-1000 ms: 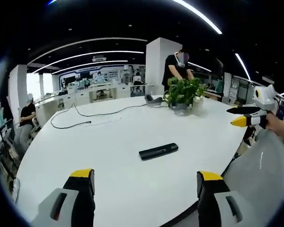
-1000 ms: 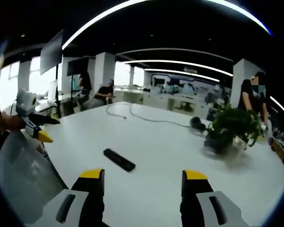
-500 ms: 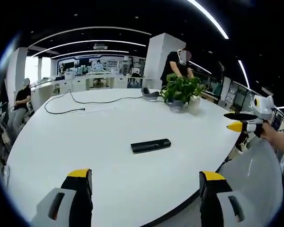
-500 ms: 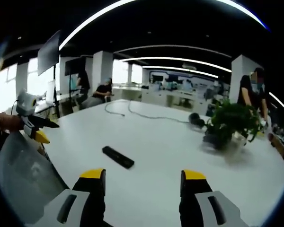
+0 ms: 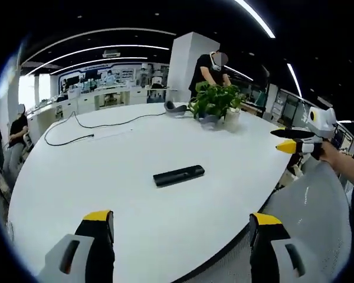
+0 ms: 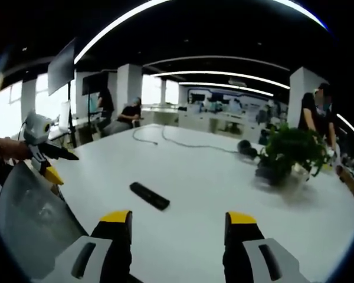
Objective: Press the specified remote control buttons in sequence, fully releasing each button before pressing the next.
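A black remote control [image 5: 179, 175] lies flat on the big white table [image 5: 106, 171], a good way ahead of my left gripper [image 5: 180, 227], whose jaws stand wide apart with nothing between them. My right gripper [image 5: 290, 140] comes into the left gripper view at the right edge, off the table's rim. In the right gripper view the remote control [image 6: 149, 196] lies ahead and left of my right gripper [image 6: 178, 227], which is open and empty. My left gripper [image 6: 50, 162] enters there from the left, held in a hand.
A potted green plant [image 5: 215, 103] and headphones [image 5: 173, 107] stand at the table's far side. A black cable [image 5: 88, 130] runs across the far left. A grey mesh chair back [image 5: 315, 218] is beside the table's near edge. People stand and sit in the background.
The left gripper view has swung, so the remote and plant sit further left and a bit higher in it. The right gripper view barely shifted. The remote itself has not moved.
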Available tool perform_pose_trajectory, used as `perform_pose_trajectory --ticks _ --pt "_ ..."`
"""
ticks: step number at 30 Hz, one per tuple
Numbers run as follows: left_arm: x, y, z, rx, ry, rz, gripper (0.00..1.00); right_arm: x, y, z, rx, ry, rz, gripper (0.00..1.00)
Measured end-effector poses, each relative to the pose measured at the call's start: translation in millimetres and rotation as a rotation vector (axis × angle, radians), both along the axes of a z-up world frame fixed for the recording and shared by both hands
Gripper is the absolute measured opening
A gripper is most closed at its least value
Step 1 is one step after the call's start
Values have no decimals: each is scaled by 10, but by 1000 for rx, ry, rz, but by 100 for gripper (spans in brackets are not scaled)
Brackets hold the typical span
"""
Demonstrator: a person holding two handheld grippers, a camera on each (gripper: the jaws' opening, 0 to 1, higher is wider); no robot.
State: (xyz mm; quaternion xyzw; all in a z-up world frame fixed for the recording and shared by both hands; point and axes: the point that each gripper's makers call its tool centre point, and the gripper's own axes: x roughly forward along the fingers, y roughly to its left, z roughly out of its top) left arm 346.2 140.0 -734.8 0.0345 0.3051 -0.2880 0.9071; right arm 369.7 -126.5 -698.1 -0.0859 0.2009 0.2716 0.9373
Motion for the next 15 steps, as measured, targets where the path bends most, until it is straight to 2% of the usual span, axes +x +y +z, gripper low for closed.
perform_pose_trajectory --ticks 3,8,11,15 --pt "15 -62 0 -3 2 -20 100 -6 21 -21 -12 7 10 61" --pt "87 -151 18 -61 12 -17 100 -11 16 -52 -23 23 13 60" --pt "125 -181 16 -57 12 -25 100 -10 3 -73 -28 32 12 59" --pt "174 -199 -4 -13 15 -64 100 -18 8 -81 -31 37 14 59"
